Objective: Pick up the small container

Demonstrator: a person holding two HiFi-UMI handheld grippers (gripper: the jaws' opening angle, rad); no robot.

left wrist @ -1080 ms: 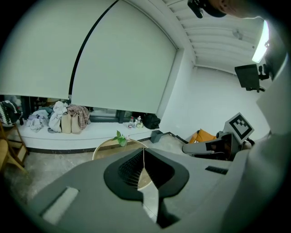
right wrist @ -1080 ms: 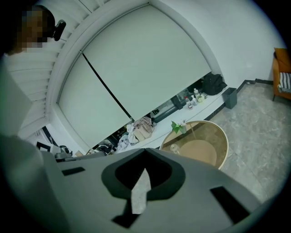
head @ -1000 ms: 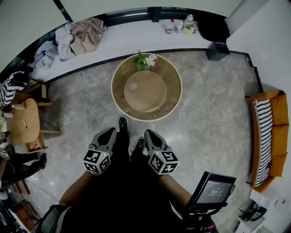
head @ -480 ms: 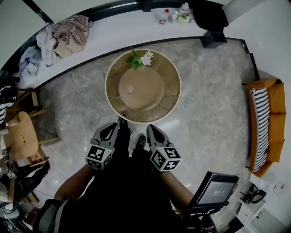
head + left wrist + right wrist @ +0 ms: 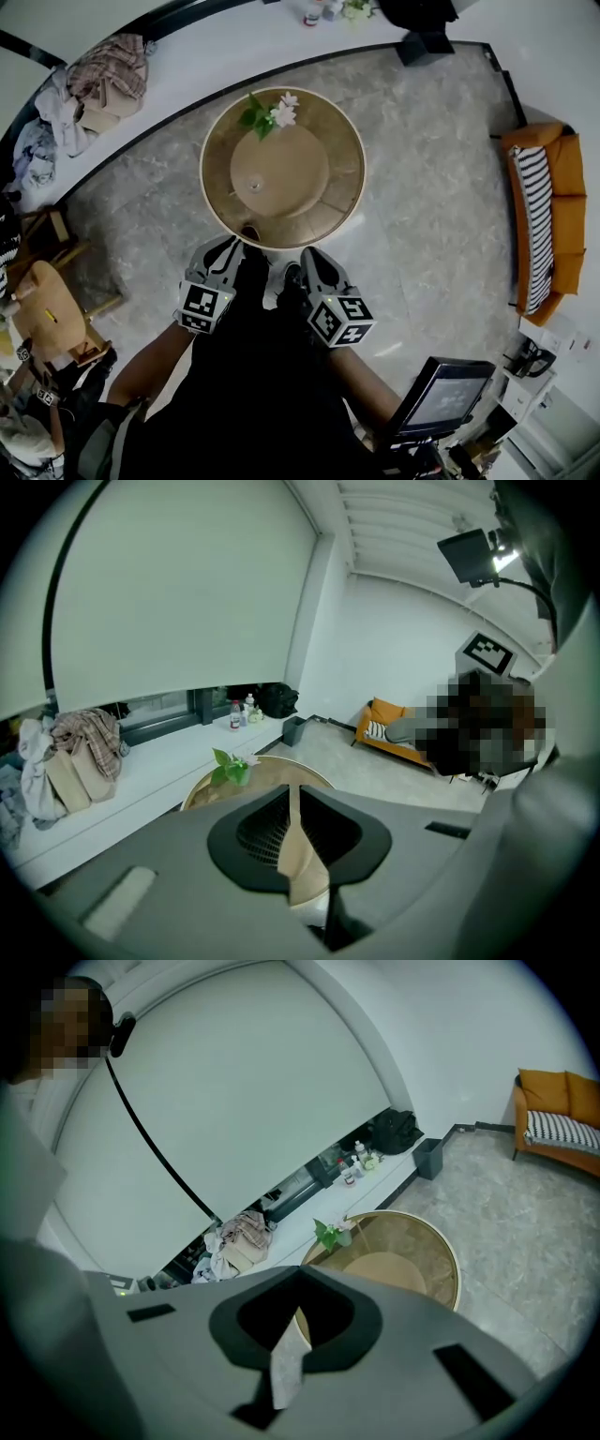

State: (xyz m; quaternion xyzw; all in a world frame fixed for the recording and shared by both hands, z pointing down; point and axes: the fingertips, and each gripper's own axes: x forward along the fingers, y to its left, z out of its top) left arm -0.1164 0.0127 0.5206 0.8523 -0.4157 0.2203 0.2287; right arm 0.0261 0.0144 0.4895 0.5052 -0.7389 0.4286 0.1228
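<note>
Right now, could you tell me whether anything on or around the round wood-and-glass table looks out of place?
Only the heap of crumpled clothes on the long white window ledge looks untidy. On the round wooden table, the green leafy plant with white flowers and the small pale container appear upright, with nothing spilled.

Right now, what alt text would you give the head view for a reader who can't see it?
A person holds left tongs and right tongs low before a round table bearing a small container and a flowering plant.
</note>
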